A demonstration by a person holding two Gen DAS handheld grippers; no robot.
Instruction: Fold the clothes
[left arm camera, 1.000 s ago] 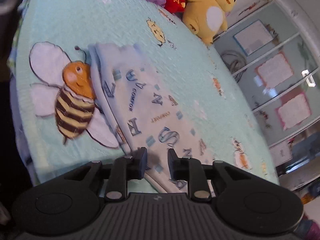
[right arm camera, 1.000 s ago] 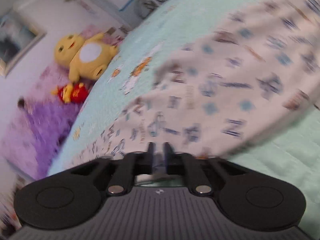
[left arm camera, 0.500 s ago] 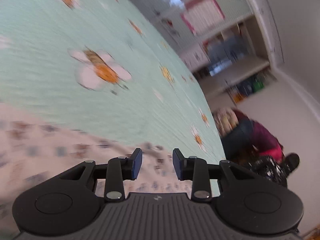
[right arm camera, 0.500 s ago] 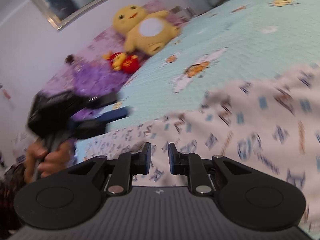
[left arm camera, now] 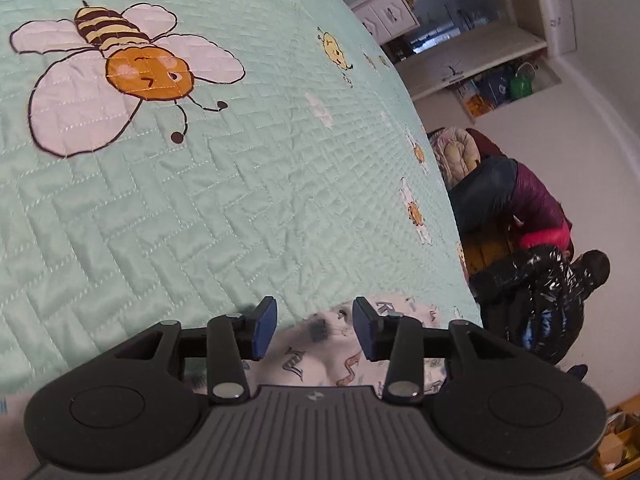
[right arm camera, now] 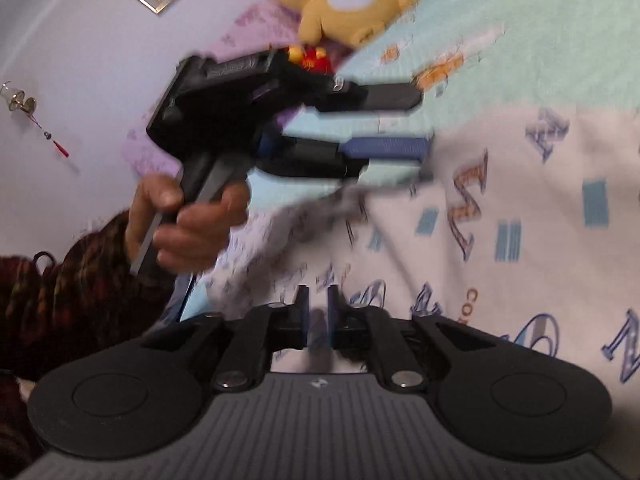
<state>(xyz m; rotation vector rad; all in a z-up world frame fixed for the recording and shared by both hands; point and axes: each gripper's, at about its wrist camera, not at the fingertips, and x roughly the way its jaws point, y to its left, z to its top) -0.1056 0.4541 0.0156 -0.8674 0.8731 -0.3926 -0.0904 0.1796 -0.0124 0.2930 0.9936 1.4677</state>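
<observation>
Right gripper (right arm camera: 318, 316), nearest in its own view: jaws closing, a narrow gap left between them, white printed cloth showing in that gap; whether the pads press it cannot be told from the blurred frame. Garment (right arm camera: 500, 216): white fabric printed with blue and orange letters, spread over the right and lower part of the right wrist view, lying on the bedspread (right arm camera: 540, 20); its left edge is blurred. Left gripper (left arm camera: 314, 326), in its own view: jaws opening, blue pads apart, a rumpled corner of the same garment (left arm camera: 332, 344) lying between and below them, neither pad touching it. In the right wrist view the left gripper (right arm camera: 416, 124) appears side-on above the garment's edge, held by a hand (right arm camera: 188, 224) with a dark patterned sleeve (right arm camera: 72, 288). Bedspread (left arm camera: 200, 200): pale green, quilted, with a large bee motif (left arm camera: 128, 72). Farther off: yellow plush toy (right arm camera: 344, 0) and a small red toy (right arm camera: 312, 58) by the wall; shelving (left arm camera: 460, 40) and piled jackets (left arm camera: 520, 200) beyond the bed's edge.
</observation>
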